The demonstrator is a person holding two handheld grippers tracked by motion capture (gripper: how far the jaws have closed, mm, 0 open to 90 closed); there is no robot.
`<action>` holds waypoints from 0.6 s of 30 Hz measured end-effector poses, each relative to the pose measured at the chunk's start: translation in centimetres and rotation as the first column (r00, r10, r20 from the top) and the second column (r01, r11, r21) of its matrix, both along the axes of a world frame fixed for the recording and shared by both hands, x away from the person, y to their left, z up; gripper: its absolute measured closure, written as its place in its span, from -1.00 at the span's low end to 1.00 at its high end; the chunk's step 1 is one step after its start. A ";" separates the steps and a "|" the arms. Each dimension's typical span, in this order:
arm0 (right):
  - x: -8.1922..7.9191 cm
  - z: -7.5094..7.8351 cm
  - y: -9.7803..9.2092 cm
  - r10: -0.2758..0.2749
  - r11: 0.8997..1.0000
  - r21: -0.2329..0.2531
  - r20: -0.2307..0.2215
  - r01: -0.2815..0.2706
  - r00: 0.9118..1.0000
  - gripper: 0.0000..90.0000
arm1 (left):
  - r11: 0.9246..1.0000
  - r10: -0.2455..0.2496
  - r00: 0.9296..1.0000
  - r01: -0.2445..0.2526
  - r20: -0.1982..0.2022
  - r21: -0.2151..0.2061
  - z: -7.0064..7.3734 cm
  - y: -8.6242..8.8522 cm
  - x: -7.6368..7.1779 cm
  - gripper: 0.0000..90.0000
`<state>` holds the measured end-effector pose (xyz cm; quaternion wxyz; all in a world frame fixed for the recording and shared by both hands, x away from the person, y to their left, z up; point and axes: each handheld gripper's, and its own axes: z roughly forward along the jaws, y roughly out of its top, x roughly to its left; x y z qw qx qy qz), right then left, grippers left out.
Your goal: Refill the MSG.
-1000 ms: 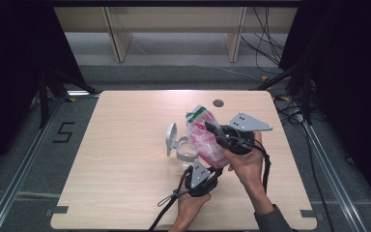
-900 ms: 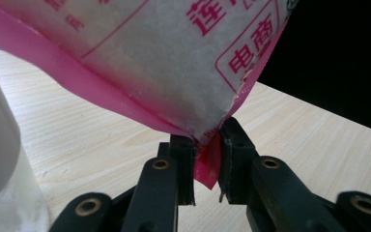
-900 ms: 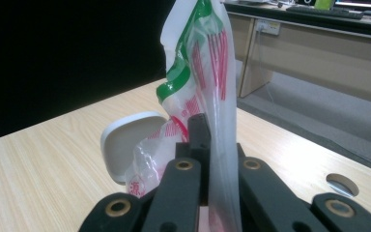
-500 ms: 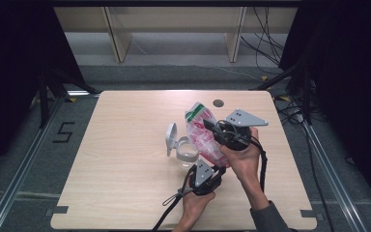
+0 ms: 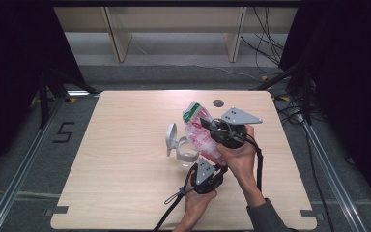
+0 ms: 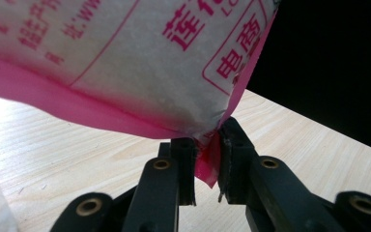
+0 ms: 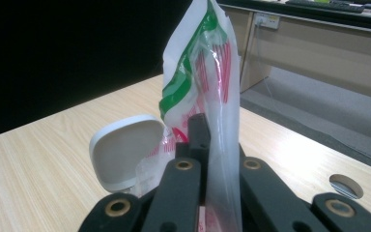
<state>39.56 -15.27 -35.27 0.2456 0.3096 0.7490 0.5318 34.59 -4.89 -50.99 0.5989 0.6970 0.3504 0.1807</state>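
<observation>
While both hands work near the table's middle, the plastic bag hangs tilted between 2 grippers, above the wood. Left gripper, low and nearest the person: jaws pressed together on the bag's pink bottom corner. Right gripper, higher and farther: jaws pinching the bag's clear upper side, film running up between them. Green-striped bag top points away from the person.

Edges: bag sits right of centre; wide bare wood to the left and toward the far edge, less toward the right edge.

Nearby: white container with its lid raised, just left of the bag, closest obstacle. Round cable hole beyond, near the far edge.
</observation>
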 end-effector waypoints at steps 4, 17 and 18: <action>0.1 0.0 0.3 0.005 1.000 0.003 -0.003 -0.005 1.000 1.00 | 1.000 0.001 1.000 -0.001 0.001 -0.007 0.1 -0.1 0.1 0.74; 0.5 -0.1 0.5 0.010 1.000 -0.013 -0.019 -0.010 1.000 1.00 | 0.999 -0.021 1.000 0.021 0.004 -0.030 0.2 -0.9 0.6 0.74; 0.5 -0.1 0.5 0.010 1.000 -0.013 -0.019 -0.010 1.000 1.00 | 0.999 -0.021 1.000 0.022 0.003 -0.042 0.2 -1.0 0.6 0.74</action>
